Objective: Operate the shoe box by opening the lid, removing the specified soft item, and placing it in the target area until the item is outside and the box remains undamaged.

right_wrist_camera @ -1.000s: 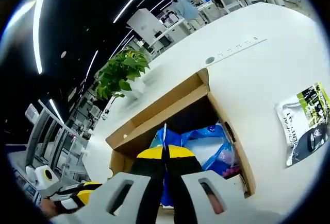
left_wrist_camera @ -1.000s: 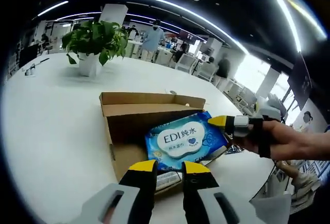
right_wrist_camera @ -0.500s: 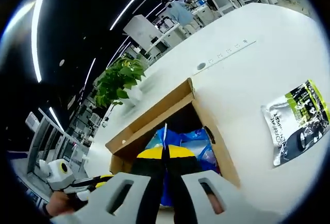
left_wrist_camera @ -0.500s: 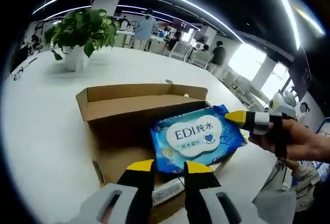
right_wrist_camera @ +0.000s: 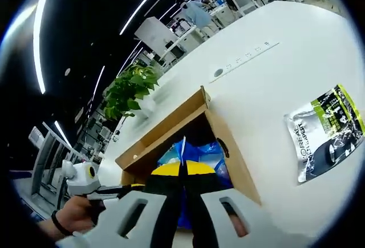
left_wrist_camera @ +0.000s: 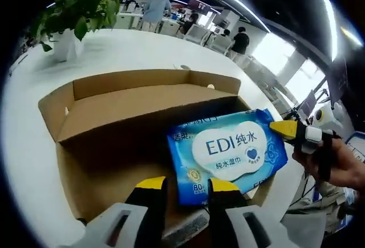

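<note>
Holding the blue wipes pack [left_wrist_camera: 228, 155] by its right edge, the right tongs [left_wrist_camera: 283, 128] come in from the right side of the left gripper view, with a hand [left_wrist_camera: 336, 165] behind them. The pack sits at centre right of that view, raised above the open cardboard box [left_wrist_camera: 102, 145], its lower edge just above the left tongs [left_wrist_camera: 187, 184]. These rise from the bottom of the view with a narrow gap between their yellow tips and nothing between them. The box flap [left_wrist_camera: 131, 85] stands up along the far side, and the white counter [left_wrist_camera: 108, 48] spreads beyond it to a potted plant [left_wrist_camera: 71, 17] at upper left. People stand far off at the top of the view.

In the right gripper view the right tongs [right_wrist_camera: 182, 169] are closed on the pack's thin edge [right_wrist_camera: 191, 154], with the box [right_wrist_camera: 228, 162] at centre beneath. A silver and green sachet [right_wrist_camera: 324, 131] lies flat on the counter [right_wrist_camera: 268, 82] at the right, well apart from the box. The left tongs [right_wrist_camera: 117, 188], held in a hand [right_wrist_camera: 71, 219], show at lower left. The plant [right_wrist_camera: 130, 91] stands at upper left of centre.
</note>
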`<state>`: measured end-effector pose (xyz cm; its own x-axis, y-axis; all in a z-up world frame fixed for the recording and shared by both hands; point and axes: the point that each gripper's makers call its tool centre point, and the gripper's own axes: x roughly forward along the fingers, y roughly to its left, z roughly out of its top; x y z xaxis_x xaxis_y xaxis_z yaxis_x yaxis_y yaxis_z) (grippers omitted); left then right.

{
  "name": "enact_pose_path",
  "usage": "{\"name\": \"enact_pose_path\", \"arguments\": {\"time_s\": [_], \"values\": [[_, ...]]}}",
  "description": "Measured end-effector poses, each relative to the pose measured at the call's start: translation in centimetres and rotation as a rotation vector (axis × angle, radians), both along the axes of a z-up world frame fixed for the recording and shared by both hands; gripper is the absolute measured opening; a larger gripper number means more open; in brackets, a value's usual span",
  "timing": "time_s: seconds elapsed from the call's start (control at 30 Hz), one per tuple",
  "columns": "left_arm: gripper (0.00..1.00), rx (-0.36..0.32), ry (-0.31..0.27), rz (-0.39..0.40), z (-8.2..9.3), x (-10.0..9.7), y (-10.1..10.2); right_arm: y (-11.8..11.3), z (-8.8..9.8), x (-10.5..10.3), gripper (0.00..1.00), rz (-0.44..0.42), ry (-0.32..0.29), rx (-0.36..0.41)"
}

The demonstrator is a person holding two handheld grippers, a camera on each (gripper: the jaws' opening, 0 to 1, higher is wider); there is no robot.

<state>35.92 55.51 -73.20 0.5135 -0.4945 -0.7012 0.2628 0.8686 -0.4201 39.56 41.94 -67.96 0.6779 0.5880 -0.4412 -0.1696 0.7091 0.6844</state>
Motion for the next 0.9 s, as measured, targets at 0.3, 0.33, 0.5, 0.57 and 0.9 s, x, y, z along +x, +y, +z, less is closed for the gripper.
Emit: {"name": "enact_pose_path", "arguments": {"time_s": [0.3,0.33,0.5,0.57,0.9], "values": [[0.23,-0.156,0.097,0.036,-0.5,-0.3,-1.4,-0.2,-0.2,-0.1,0.0,0.013,-0.003,-0.001],[0.22,-0.135,0.092,0.048,-0.7,-0.2,-0.9,-0.2,-0.2,-0.1,0.0,0.014,-0.003,-0.001],[0.04,-0.135,0.07,0.07,0.0,0.1,-0.5,-0.3,-0.3,-0.1,0.0,0.013,-0.011,-0.011],[0.03,-0.134,0.066,0.068,0.2,0.1,-0.5,-0.3,-0.3,-0.2,0.0,0.016,-0.013,-0.01],[0.02,-0.12,-0.015,0.062,3.1,0.0,-0.4,-0.6,0.6,-0.3,0.0,0.014,-0.027,-0.008]]}}
